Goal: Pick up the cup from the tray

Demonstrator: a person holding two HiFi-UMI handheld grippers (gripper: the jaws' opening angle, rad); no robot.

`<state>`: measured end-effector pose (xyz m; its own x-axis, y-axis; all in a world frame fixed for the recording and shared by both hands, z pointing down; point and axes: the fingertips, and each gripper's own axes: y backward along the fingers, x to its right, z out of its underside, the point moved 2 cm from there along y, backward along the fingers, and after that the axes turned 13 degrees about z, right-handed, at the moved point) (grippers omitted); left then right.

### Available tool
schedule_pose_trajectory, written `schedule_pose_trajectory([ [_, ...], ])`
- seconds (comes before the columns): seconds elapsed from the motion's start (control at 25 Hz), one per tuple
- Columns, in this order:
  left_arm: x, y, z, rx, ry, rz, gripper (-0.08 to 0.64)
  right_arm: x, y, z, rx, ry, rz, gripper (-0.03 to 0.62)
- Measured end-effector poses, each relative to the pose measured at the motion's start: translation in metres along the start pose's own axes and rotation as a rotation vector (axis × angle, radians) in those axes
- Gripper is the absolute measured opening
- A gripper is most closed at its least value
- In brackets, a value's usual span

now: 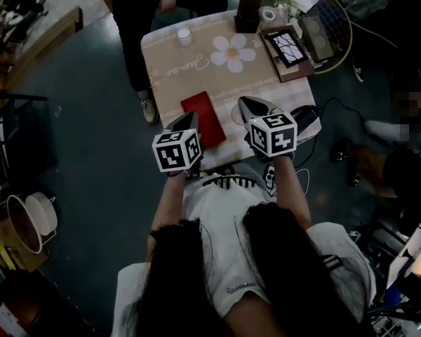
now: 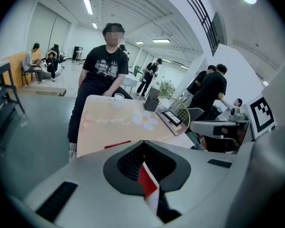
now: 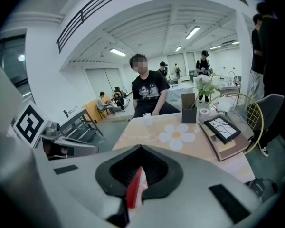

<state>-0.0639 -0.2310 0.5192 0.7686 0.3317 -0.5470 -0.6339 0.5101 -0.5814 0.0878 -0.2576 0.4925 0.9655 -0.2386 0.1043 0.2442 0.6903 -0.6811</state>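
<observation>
Both grippers hang over the near edge of the table (image 1: 170, 60), lifted off it and tilted down toward the cloth. The left gripper (image 1: 189, 120) has its jaws brought together with nothing caught between them; the right gripper (image 1: 245, 104) is likewise closed and empty, its own view showing the two jaws meeting in one wedge. Neither carries the cup, so the pick looks not yet begun, and I judge the jaws must part before they can take anything.

The white cup (image 1: 184, 36) stands upright at the far edge of the table, just in front of a person in dark clothes (image 1: 142, 27); it is well apart from both grippers. It is not on the red tray (image 1: 204, 117), as I take the flat red rectangle to be, which lies on the near part of the cloth between the two grippers, probably set there for easy reach. A pale ring (image 1: 236, 114) just beside the right gripper is too hidden to identify.

The dark pen holder (image 1: 248, 14), tape roll (image 1: 269, 14), framed picture (image 1: 288, 46) and racket (image 1: 331, 21) crowd the far right corner; that leaves the middle, with its daisy print (image 1: 233, 52), free as working room.
</observation>
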Motion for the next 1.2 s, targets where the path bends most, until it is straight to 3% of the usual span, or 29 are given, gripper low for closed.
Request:
schedule_pose_trajectory([
  [0.16,0.006,-0.002,0.003,-0.005,-0.005,0.016,0.004,0.005,0.005,-0.006,0.064,-0.01,0.056,0.009],
  [0.4,0.013,-0.005,0.005,0.0,-0.011,0.025,0.003,0.007,0.004,0.003,0.025,0.046,0.097,0.008],
  [1.2,0.023,-0.015,0.006,-0.012,-0.024,0.042,0.004,0.006,0.007,0.012,-0.007,0.15,0.116,0.006],
])
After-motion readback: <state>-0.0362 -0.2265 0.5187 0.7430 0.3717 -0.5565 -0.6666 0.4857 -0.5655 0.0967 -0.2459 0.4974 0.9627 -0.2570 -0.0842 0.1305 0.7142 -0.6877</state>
